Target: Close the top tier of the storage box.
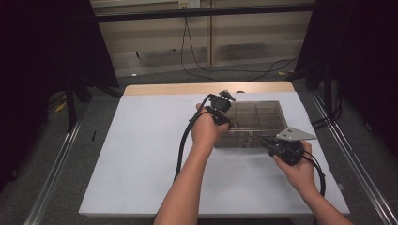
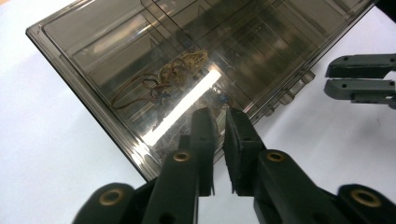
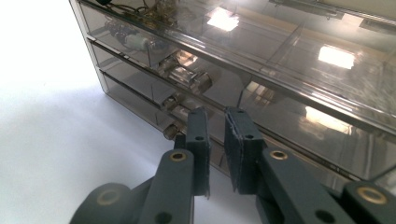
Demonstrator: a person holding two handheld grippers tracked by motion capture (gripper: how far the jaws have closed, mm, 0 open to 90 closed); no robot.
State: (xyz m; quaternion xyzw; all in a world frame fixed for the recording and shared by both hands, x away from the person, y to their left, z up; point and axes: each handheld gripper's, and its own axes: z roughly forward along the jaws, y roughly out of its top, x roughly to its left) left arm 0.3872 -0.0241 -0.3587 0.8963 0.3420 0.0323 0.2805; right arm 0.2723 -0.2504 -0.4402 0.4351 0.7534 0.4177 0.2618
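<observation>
High view: smoky plastic organiser box (image 1: 256, 123) is lying on the white bench (image 1: 141, 154), left tongs (image 1: 224, 123) over its near-left corner, right tongs (image 1: 268, 142) at its front edge.

Left gripper view: left tongs (image 2: 219, 122) are hovering over the lid, a narrow gap, nothing clamped; tangled wire (image 2: 163, 79) is showing through.

Right gripper view: right tongs (image 3: 217, 122) are facing the front latches (image 3: 187, 79), slightly apart, empty.

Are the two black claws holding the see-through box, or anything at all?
No. The left gripper hovers over the box lid, and the right gripper points at its drawers. Each has only a thin, empty gap between its jaws.
</observation>
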